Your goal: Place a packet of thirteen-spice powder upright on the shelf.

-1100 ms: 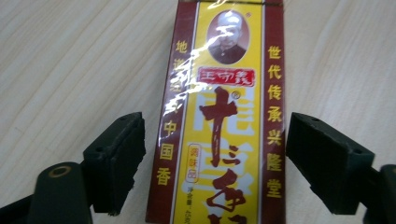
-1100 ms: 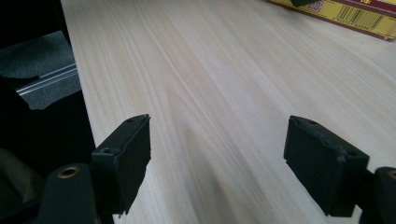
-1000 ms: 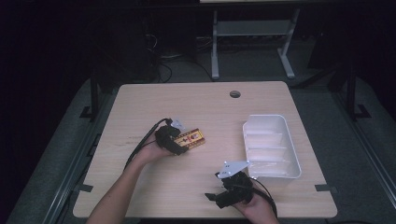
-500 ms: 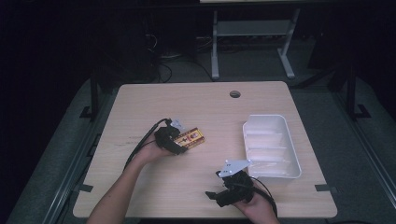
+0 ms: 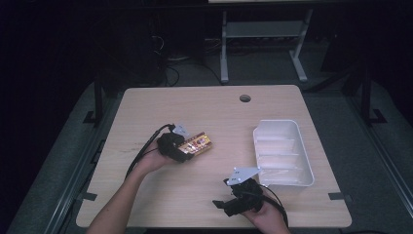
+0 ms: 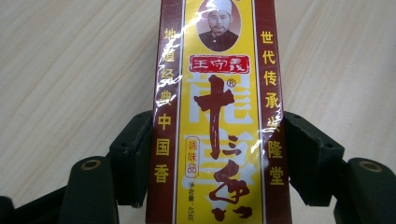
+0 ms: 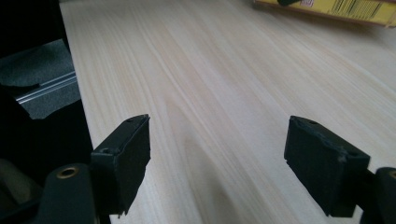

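Observation:
A yellow and dark-red seasoning box (image 6: 219,116) with Chinese lettering is pinched by its long sides between my left gripper's (image 6: 217,158) two jaws. From above, the box (image 5: 197,143) lies flat just over the wooden table, left of centre. The left gripper (image 5: 186,147) holds its near end. My right gripper (image 5: 221,207) rests low near the table's front edge, pointing left. Its jaws stand wide apart in the right gripper view (image 7: 217,158) with bare wood between them. An edge of the box (image 7: 345,9) shows at the top right of that view.
An empty white ribbed tray (image 5: 282,151) sits at the table's right side, close to the right gripper's grey plate (image 5: 242,174). A cable hole (image 5: 245,98) is at the back centre. A metal stand (image 5: 263,30) is on the floor behind the table.

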Tool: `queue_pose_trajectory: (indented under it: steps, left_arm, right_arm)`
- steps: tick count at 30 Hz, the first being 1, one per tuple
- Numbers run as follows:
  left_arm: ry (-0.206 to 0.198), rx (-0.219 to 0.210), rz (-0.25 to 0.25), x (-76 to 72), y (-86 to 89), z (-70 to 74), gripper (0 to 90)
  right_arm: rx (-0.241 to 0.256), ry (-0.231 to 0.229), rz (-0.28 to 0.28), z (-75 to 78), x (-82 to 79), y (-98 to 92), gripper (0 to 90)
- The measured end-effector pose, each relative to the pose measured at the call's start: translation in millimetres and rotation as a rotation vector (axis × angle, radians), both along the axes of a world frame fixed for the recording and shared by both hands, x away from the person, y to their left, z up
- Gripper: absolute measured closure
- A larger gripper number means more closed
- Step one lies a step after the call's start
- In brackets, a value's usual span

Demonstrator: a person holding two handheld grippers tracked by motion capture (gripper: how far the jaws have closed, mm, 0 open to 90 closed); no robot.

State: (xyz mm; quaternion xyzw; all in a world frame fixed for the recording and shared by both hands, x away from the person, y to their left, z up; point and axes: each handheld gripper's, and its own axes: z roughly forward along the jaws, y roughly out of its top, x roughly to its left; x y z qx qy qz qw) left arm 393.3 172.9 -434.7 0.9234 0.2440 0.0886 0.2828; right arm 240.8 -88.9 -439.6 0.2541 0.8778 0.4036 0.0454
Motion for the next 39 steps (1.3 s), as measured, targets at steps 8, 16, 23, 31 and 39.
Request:
queue_pose_trajectory:
  steps: [8,16,23,31,39]
  left_arm:
    - [-0.028,-0.035,-0.003,-15.8,10.9,7.6,32.5]
    - [-0.050,-0.037,-0.014,-32.0,20.1,11.2,32.5]
    - [-0.075,-0.061,-0.022,-49.7,27.1,16.3,32.4]
    - [-0.106,-0.080,-0.040,-68.6,29.7,21.9,32.5]
    - [-0.129,-0.106,-0.060,-88.6,32.6,28.0,32.4]
  right_arm:
    - [0.007,0.016,0.002,-1.0,1.2,2.8,20.9]
    - [0.023,0.026,0.000,-1.4,3.2,2.3,19.1]
    - [0.028,0.040,0.001,-1.5,4.0,2.3,19.5]
    - [0.046,0.037,0.017,1.4,2.6,4.5,18.0]
    - [0.039,0.033,0.019,2.1,5.5,4.5,15.1]
